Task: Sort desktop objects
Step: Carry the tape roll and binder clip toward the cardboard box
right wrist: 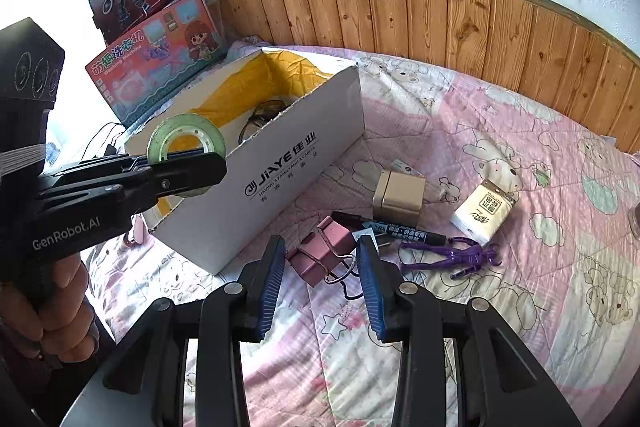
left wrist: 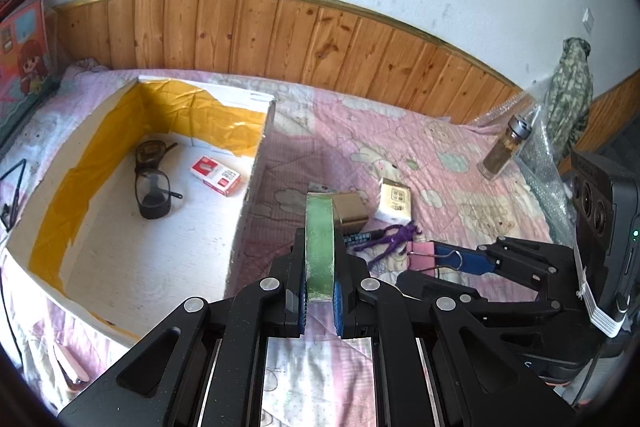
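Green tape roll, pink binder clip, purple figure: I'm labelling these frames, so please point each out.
green tape roll [left wrist: 319,247], left wrist view, outer edge band.
pink binder clip [right wrist: 320,254], right wrist view, clip body.
purple figure [right wrist: 460,254], right wrist view, torso.

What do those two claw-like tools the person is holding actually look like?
Both are matte black plastic with silver rivets and ribbed blue finger pads. The left gripper carries white "GenRobot.AI" lettering on its handle and a black camera block with round lenses. The right gripper has a similar block, a small green light and a white strap.
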The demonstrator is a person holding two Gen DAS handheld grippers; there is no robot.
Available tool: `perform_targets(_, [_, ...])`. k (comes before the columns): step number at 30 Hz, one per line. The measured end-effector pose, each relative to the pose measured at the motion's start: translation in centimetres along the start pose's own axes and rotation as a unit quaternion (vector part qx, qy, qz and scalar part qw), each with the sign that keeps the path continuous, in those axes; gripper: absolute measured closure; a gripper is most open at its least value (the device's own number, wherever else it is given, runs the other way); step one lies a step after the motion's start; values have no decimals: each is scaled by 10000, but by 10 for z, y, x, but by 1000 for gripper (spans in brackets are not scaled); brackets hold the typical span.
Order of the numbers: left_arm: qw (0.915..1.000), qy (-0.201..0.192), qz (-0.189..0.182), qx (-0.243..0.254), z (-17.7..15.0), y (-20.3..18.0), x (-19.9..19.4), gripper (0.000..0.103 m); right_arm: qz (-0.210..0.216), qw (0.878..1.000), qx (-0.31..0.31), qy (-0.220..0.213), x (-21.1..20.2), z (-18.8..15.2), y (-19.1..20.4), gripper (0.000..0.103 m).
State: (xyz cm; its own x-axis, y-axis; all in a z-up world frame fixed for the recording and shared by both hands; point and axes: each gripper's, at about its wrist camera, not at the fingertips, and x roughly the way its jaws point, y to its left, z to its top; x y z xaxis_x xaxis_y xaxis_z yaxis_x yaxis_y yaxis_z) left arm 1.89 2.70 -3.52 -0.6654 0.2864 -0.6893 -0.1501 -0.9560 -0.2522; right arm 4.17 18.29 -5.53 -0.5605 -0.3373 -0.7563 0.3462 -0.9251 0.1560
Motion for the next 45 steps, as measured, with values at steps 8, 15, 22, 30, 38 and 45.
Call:
perform_targets(8, [9995,-169,256,-123,7,13,-13,94,3,9999,-65,-156,-8,9,17,65])
perform_targets(15, [9988,-328,276,-227,13,19,-26,94,37,9994,-143,-328,-15,21,34,65])
perform_targets(22, [9977,-458,278,-420,21,31,-35,94,65,9984,-277,-494,-19,34,55,65])
perform_targets(30, [9957,-603,258,-657,29,49,-47,94,125,9976,-312,-604,-18,45,70,65])
perform_targets(38, [9922,-752,251,-958,37,73,-57,94,180,9972,-316,-654,-15,54,82,65])
perform_targets(45, [9891,-806,245,-1211,42,93,-60,94,180,9974,-305,-630,-6,60,88,65])
